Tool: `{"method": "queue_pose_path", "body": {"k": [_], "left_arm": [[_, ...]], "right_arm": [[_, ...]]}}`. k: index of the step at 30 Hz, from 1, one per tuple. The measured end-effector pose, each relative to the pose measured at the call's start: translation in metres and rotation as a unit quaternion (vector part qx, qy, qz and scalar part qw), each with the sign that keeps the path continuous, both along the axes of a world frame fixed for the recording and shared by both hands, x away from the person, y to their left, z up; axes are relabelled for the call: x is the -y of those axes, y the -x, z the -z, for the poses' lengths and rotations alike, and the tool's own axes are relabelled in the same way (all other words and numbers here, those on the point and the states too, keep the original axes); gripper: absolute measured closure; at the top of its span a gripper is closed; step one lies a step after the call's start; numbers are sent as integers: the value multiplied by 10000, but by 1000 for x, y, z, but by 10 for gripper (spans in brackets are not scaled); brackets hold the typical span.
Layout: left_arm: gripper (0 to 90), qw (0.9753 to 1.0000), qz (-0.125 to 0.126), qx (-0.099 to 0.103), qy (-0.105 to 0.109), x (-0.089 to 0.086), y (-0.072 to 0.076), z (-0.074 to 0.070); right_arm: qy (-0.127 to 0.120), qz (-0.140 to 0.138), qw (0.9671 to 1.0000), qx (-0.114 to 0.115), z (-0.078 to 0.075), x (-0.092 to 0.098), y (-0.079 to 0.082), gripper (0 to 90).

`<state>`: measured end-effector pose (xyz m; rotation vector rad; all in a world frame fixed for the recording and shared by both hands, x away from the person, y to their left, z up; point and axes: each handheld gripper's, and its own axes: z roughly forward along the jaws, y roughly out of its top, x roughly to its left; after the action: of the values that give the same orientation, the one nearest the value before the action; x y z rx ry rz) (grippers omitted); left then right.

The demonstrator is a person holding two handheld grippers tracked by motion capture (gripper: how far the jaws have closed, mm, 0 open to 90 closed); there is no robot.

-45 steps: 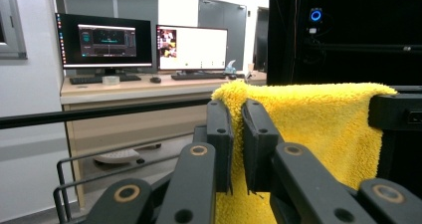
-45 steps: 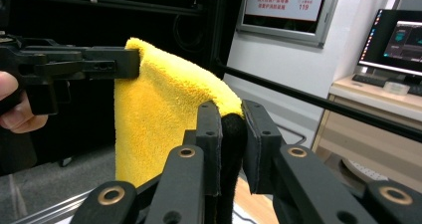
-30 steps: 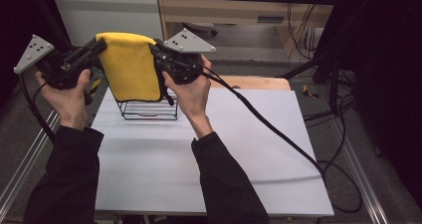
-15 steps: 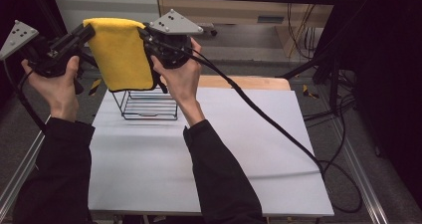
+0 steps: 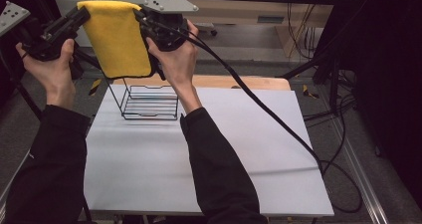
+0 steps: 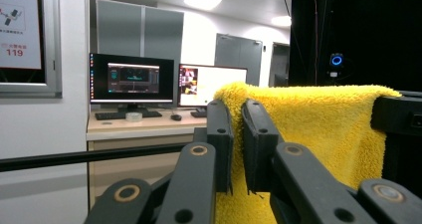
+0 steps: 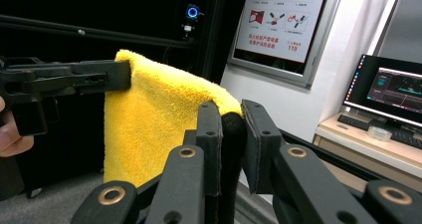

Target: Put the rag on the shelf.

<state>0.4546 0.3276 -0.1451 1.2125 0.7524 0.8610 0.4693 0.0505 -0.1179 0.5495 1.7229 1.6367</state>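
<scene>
High view: your left gripper and right gripper pinch the soft, light, floppy yellow fleece cloth at its top corners.

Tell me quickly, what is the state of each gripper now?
Left gripper: shut on the towel.
Right gripper: shut on the towel's other top corner.

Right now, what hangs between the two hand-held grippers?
In the high view, the yellow towel spans from left hand-held gripper to right hand-held gripper.
</scene>
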Motion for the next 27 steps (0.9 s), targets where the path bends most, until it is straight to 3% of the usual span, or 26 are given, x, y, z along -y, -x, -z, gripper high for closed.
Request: {"method": "queue_pose_path", "body": {"k": [9,16,20,27], "left_arm": [[831,9999,-76,48,79,1,-9,-15],[831,9998,-197,66,-4,0,-19,-25],[831,9998,-186,56,76,-2,-28,-26],[831,9995,-298,26,-36,-2,-44,-21]], "right_arm": [[-32,67,9999,140,-16,-2,-8,795],[-6,132,9997,193,-24,-7,-19,795],[29,166,9996,210,-28,-10,-26,795],[77,209,9996,150,-24,-13,-43,795]]}}
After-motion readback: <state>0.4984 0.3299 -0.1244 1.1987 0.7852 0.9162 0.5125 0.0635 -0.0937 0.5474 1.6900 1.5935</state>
